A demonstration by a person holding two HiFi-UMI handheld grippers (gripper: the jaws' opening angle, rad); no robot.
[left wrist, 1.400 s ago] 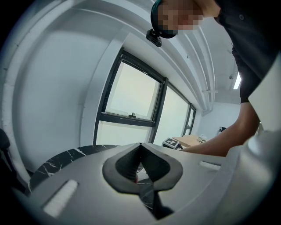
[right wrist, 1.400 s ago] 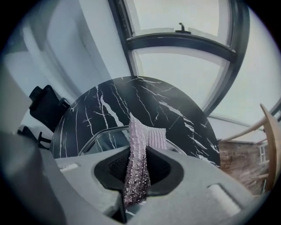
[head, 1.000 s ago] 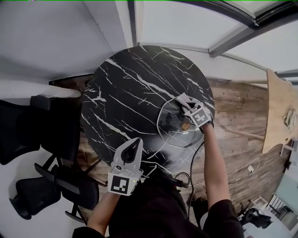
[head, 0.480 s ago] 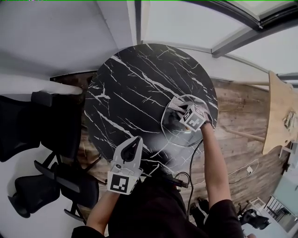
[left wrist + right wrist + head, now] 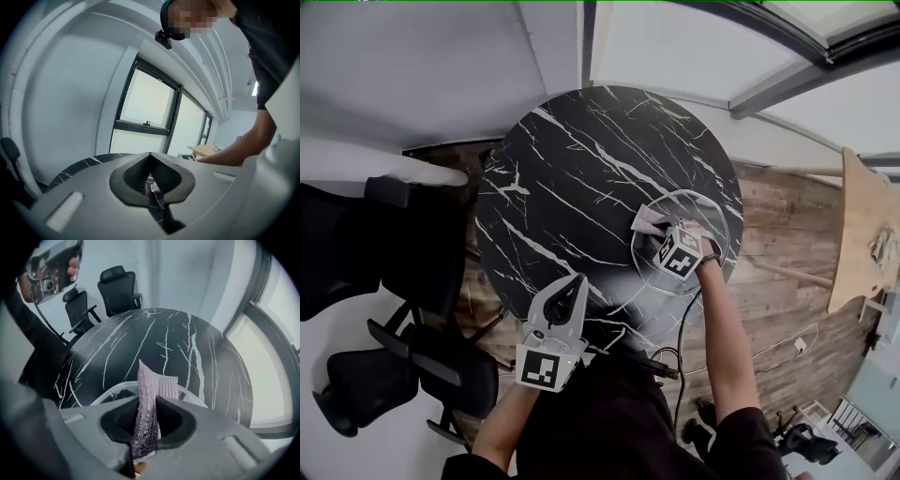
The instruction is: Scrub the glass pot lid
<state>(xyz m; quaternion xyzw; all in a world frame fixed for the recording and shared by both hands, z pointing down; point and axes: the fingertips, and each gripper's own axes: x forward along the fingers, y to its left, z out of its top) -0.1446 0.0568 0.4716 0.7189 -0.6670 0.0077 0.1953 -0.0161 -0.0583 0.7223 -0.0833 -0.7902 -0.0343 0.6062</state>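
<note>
The glass pot lid (image 5: 713, 221) lies flat on the right side of the round black marble table (image 5: 581, 169). My right gripper (image 5: 655, 229) is over the lid's left half, shut on a pale purple scrubbing cloth (image 5: 648, 218) that rests against the glass. In the right gripper view the cloth (image 5: 148, 394) stands pinched between the jaws, with the lid's rim (image 5: 110, 392) just beyond. The lid's knob is hidden. My left gripper (image 5: 574, 283) hangs above the table's near edge, away from the lid, jaws shut and holding nothing (image 5: 150, 159).
Black office chairs (image 5: 366, 384) stand left of the table, and two show in the right gripper view (image 5: 117, 289). A cable (image 5: 684, 328) runs down past the table's near right edge. A wooden table (image 5: 862, 234) stands at far right on the wood floor.
My right gripper has slid the cloth across the lid, from its far right rim toward its left half. The left gripper has stayed where it was.
</note>
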